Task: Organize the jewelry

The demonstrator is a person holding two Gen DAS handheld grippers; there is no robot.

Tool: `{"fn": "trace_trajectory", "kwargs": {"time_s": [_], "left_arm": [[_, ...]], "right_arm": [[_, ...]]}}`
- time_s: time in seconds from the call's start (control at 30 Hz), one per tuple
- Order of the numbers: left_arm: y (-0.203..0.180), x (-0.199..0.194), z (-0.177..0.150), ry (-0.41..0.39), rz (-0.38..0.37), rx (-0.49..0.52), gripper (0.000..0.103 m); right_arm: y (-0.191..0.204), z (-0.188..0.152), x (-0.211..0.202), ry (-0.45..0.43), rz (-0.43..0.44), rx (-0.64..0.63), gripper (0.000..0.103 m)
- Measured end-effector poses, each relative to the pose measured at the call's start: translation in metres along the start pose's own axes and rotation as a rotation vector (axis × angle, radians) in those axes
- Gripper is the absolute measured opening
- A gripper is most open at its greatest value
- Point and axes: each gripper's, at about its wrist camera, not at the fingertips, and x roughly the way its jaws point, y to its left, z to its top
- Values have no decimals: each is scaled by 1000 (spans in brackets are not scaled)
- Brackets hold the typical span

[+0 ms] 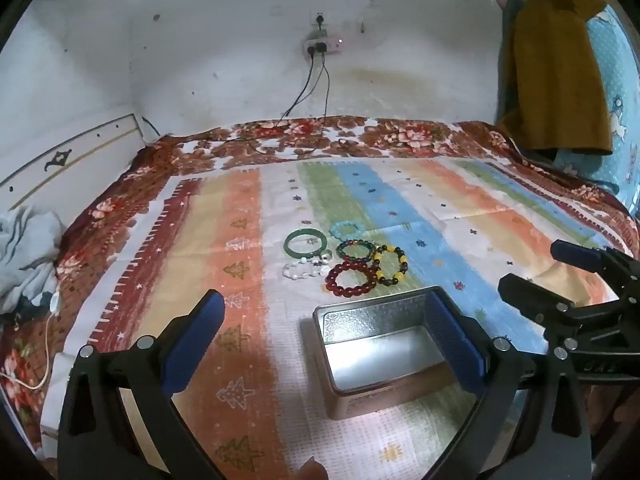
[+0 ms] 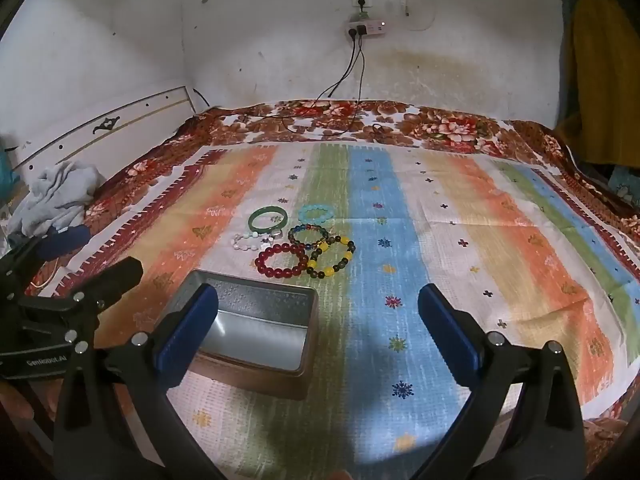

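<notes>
Nothing picked up yet: opening step, judging by six bracelets lying loose on the bed and an empty tin. At left, left tongs point(image 1: 326, 330) spread wide, released, gripping nothing, hanging over the striped cloth point(image 1: 240, 208) with the open metal tin point(image 1: 340, 312) just ahead. Beyond the tin, clustered close together: green bangle point(image 1: 305, 242), white bead bracelet point(image 1: 306, 269), turquoise bracelet point(image 1: 347, 229), dark multicolour bracelet point(image 1: 356, 250), red bead bracelet point(image 1: 351, 280), yellow-and-dark bracelet point(image 1: 390, 265), the last three touching or overlapping. At right, right tongs point(image 2: 318, 326) equally released, empty, aimed over blue and green stripes. Next, probably: reach past the tin, close on the nearest one, likely the red, without dragging the neighbour along, then lift back and drop inside.
</notes>
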Motion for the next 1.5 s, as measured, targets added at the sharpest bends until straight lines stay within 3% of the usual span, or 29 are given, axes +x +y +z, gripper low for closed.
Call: {"fn": "trace_trajectory", "kwargs": {"time_s": [0.2,0.73,1.27,1.5], "left_arm": [[-2,5,-5,10,23,3,98],[23,3,1,6,-4,-84,98],[21,11,-2,71,-17,-48,98],[19,11,-2,61,3,-32,98]], "right_arm": [[-4,0,0,4,1,20,98],[-22,6,5,18,-3,76,98],[-21,4,9,43,-10,80,98],[-20,5,8,40,-30,61,98]]}}
